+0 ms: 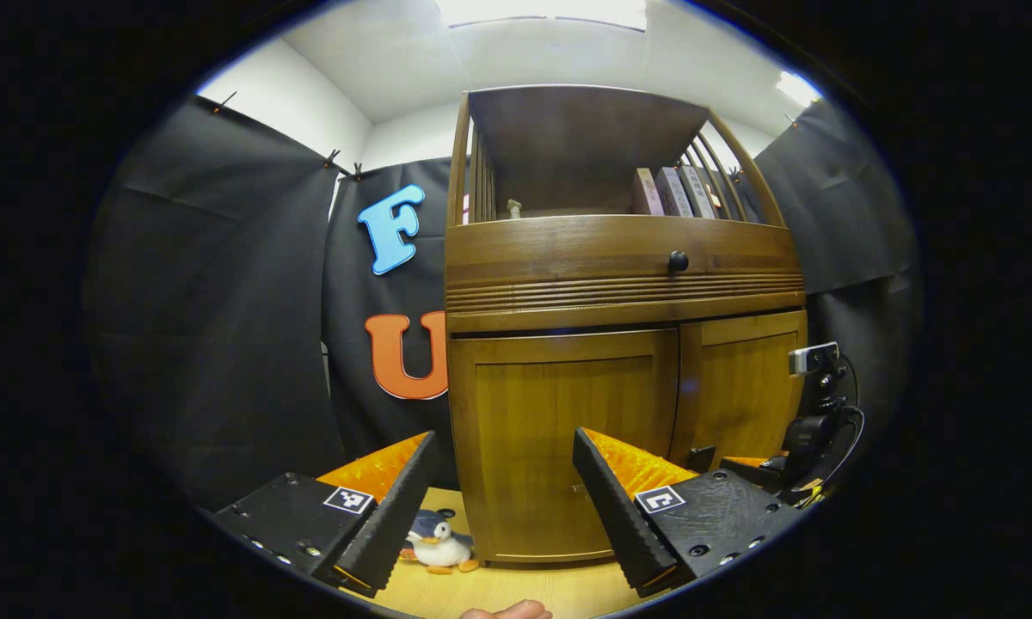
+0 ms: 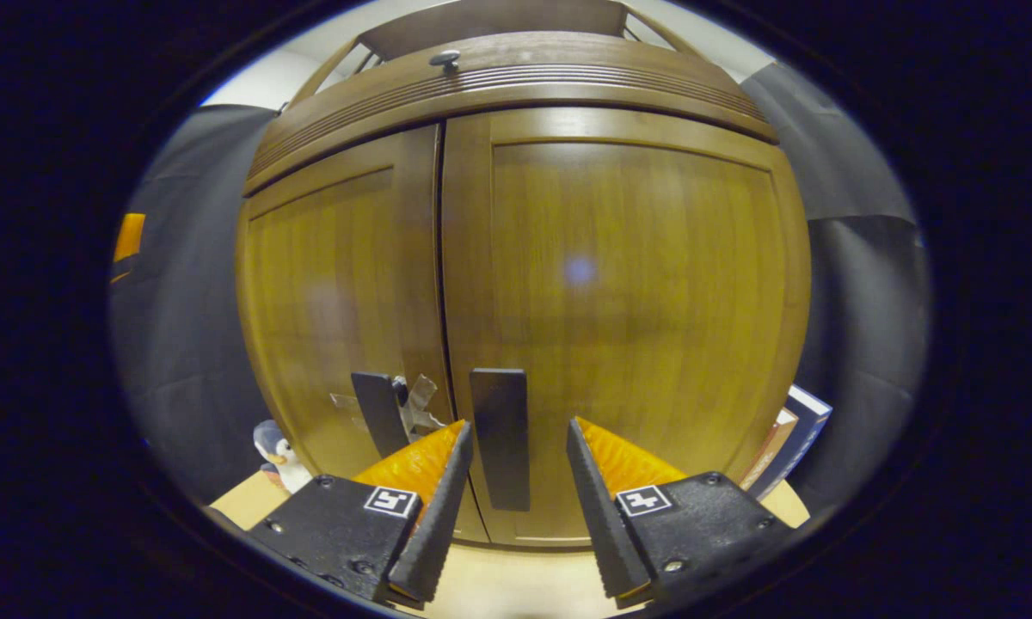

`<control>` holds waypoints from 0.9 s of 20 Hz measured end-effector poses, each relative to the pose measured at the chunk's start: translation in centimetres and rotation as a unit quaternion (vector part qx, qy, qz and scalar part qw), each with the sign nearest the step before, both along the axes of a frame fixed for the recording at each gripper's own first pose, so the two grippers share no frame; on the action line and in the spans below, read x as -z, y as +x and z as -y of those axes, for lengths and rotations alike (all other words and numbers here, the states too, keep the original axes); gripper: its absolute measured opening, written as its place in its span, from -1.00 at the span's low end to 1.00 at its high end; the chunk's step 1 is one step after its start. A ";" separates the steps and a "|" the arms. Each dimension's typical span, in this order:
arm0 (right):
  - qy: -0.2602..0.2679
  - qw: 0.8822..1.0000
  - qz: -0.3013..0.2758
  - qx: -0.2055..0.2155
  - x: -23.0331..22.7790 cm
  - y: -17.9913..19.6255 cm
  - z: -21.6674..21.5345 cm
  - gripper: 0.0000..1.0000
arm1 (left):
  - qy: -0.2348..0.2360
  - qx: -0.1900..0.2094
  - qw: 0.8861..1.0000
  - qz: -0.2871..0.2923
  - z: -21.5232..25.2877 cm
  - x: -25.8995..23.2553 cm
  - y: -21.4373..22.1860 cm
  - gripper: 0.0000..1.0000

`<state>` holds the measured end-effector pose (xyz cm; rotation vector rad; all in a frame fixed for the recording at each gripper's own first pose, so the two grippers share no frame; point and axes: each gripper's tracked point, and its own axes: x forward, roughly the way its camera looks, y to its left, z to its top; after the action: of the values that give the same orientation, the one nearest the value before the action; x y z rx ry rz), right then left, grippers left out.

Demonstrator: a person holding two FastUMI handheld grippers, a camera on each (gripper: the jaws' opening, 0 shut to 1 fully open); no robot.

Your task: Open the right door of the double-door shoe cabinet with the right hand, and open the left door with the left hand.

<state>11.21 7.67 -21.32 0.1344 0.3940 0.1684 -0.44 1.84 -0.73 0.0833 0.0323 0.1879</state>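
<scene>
The wooden shoe cabinet (image 1: pixel 619 266) stands on a table with both doors shut. In the left gripper view my left gripper (image 1: pixel 505 443) is open, a short way back from the left door (image 1: pixel 550 413). The right door (image 1: pixel 744 378) lies beyond it, with the right gripper (image 1: pixel 795 456) low in front of it. In the right gripper view my right gripper (image 2: pixel 518 430) is open around the right door's (image 2: pixel 636 284) dark vertical handle (image 2: pixel 500 447), which stands between the fingers without being pressed. The left door's handle (image 2: pixel 377 413) sits just left of the seam.
A penguin toy (image 1: pixel 439 543) lies on the light wooden tabletop (image 1: pixel 516 589) at the cabinet's left corner. Books (image 2: pixel 791 438) lean beside the cabinet's right side. Above the doors are a drawer front with a dark knob (image 1: pixel 678 260) and an open shelf with books (image 1: pixel 675 191).
</scene>
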 end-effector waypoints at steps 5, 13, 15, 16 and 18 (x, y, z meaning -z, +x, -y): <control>-0.008 1.000 -0.016 0.003 1.2 1.4 -0.8 0.07 | 0.002 -0.002 1.000 -0.005 -0.1 0.0 0.4 0.89; -0.009 1.000 -0.026 -0.001 1.7 1.8 -1.2 -0.36 | 0.005 0.006 1.000 -0.013 0.8 0.2 -0.2 0.91; -0.007 1.000 -0.029 -0.002 1.5 1.4 -1.1 -0.41 | 0.007 0.008 1.000 -0.013 1.0 0.1 -0.4 0.91; -0.006 1.000 -0.029 -0.003 1.5 1.1 -1.0 -0.42 | 0.007 0.009 1.000 -0.013 1.0 0.2 -0.5 0.90; -0.004 1.000 -0.029 -0.005 1.4 0.3 -0.9 -0.43 | 0.004 0.012 1.000 -0.013 1.3 0.2 -0.7 0.91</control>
<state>11.54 8.54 -22.75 0.1301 0.4530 0.1735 -1.15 0.58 -0.88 0.0942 0.0555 0.1629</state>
